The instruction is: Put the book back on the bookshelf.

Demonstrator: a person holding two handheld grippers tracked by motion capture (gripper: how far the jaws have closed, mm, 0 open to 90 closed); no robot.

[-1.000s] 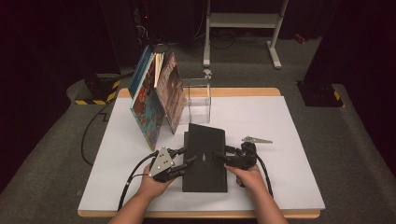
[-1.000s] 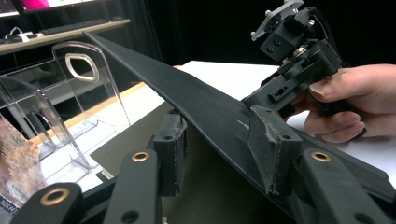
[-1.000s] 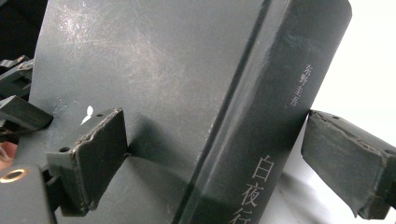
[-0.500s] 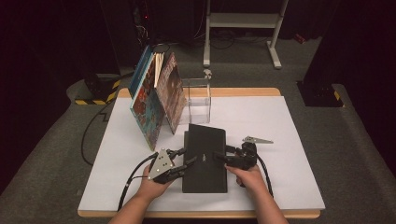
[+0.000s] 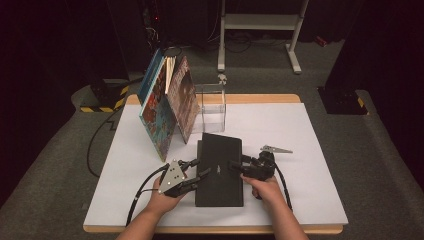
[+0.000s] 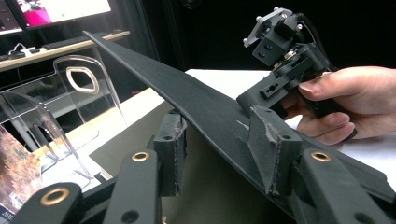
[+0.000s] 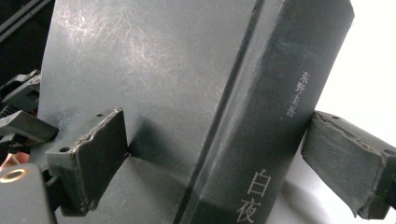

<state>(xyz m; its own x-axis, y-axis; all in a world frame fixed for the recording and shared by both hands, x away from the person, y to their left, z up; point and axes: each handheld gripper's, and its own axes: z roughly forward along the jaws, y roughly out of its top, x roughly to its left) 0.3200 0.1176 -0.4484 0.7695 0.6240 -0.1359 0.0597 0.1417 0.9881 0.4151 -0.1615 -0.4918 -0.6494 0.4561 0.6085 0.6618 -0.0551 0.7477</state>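
A black book lies near the table's front edge, about midway along it, with both grippers on it. The left gripper comes in at the book's left edge; in the left gripper view its jaws are partly closed with the lifted cover between them, one pad above and one below. The right gripper is at the book's right side; its jaws stand wide astride the spine, the left pad against the cover, the right pad just off the spine. Farther back, near the left rear corner, picture books lean beside a clear stand.
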